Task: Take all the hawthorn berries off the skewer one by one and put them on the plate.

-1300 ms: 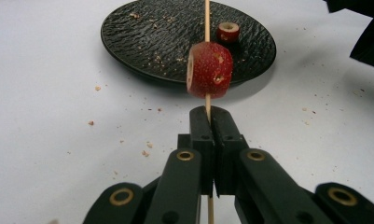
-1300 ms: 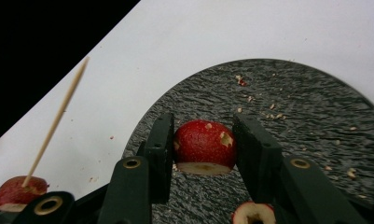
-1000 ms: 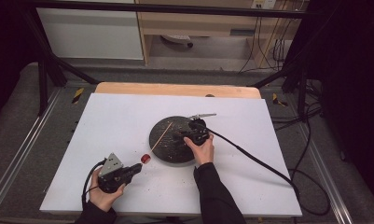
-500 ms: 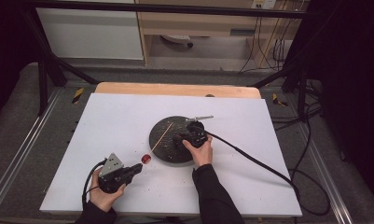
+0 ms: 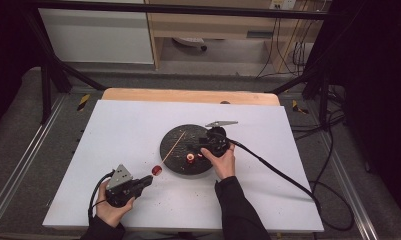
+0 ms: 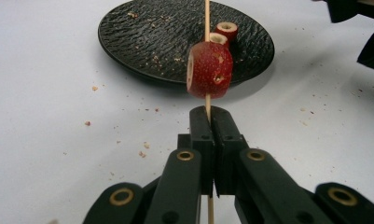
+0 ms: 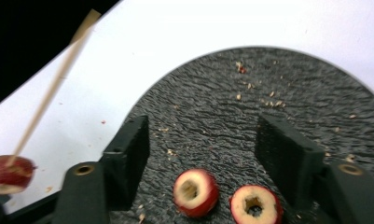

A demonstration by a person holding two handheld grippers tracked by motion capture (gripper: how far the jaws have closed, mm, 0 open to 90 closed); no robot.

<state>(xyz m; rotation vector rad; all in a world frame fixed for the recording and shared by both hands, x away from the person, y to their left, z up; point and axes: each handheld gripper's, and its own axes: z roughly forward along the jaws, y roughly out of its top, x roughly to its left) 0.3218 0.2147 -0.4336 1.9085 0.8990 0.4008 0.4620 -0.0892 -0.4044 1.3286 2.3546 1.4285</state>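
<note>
The white counter (image 5: pixel 118 130) carries a round black plate (image 5: pixel 175 150) near its middle. In the high view the right claw (image 5: pixel 203 146) hangs over the plate's 3 o'clock side, and the left claw (image 5: pixel 149 179) sits off the plate's rim toward 7 o'clock.

A thin wooden skewer (image 5: pixel 172 147) runs from the left claw up across the plate toward 1 o'clock. The left gripper view shows what the high view cannot: that claw is clamped tight on the skewer (image 6: pixel 207 109), and a cored red fruit piece (image 6: pixel 210 70) is threaded on the stick just beyond the tips, held above the counter. From above, that piece is just a red dot (image 5: pixel 157 170) beside the rim.

The right gripper view looks straight down between that claw's jaws, which have just been opening and now stand well apart with nothing gripped. Below them two more cored fruit pieces (image 7: pixel 195 192) (image 7: pixel 256 205) lie side by side on the plate (image 7: pixel 287 93), among crumbs. At 9 o'clock in that view the skewered piece (image 7: pixel 10 173) also appears.
</note>
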